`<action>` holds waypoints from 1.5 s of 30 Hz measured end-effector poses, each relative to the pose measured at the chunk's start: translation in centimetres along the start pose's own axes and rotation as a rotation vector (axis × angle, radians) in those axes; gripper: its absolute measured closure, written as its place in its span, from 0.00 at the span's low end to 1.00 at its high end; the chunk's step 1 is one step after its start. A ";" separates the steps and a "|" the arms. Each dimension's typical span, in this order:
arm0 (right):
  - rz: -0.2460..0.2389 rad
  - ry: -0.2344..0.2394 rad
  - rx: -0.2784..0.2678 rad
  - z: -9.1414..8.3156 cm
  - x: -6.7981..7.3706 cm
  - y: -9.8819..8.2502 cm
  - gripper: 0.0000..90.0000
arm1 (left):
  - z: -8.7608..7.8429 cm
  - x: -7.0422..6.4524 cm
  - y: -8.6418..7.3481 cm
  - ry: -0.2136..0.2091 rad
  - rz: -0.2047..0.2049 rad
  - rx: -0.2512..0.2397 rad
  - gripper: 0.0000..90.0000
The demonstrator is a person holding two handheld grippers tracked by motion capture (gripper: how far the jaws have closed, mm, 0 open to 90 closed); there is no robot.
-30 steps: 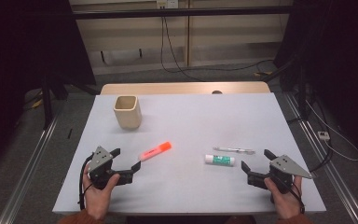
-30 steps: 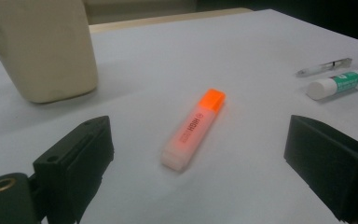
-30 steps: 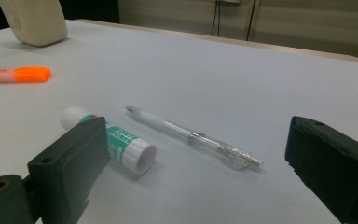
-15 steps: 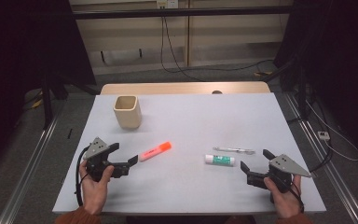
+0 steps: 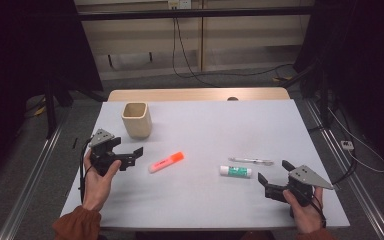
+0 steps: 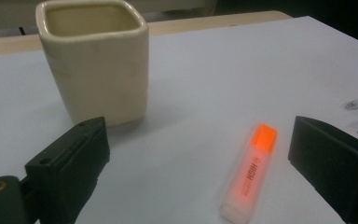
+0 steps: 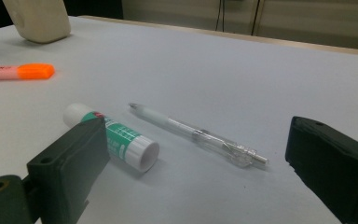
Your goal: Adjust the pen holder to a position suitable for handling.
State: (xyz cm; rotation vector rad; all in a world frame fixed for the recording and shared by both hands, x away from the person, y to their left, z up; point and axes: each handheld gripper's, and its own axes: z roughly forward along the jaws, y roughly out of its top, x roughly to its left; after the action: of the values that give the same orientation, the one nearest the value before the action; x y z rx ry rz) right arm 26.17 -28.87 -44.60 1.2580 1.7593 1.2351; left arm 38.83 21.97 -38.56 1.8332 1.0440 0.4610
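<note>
Moved up & away from table edge since earlier: left gripper [image 5: 130, 157], jaws apart, now just left of orange highlighter [image 5: 166, 162], near cup [image 5: 137, 120]. Likely lining up to grab highlighter, lying flat mid-table. Right gripper [image 5: 272, 181] unmoved, jaws apart, near glue stick [image 5: 235, 171] & pen [image 5: 252, 161].

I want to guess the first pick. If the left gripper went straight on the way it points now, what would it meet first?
Probably the orange highlighter: it lies on the table between the left gripper's open jaws, just ahead. The cream cup stands off to one side, likely clear of that line, though depth is hard to judge.
</note>
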 end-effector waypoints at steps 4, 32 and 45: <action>-0.001 0.010 0.012 0.1 0.0 0.0 0.06 | 0.6 0.9 1.3 0.007 0.002 0.011 0.06; -0.015 0.043 0.017 1.1 0.4 0.4 0.06 | 6.2 6.7 7.4 0.170 -0.016 0.091 0.14; -0.018 0.051 0.018 1.2 0.4 0.4 0.06 | 9.0 7.7 8.0 0.219 -0.058 0.165 0.43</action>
State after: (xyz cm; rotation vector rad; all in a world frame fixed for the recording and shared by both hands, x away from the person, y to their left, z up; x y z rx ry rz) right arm 27.27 -28.09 -44.66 1.2280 1.8180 1.2534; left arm 53.00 21.79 -36.93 1.9221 1.3139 0.5648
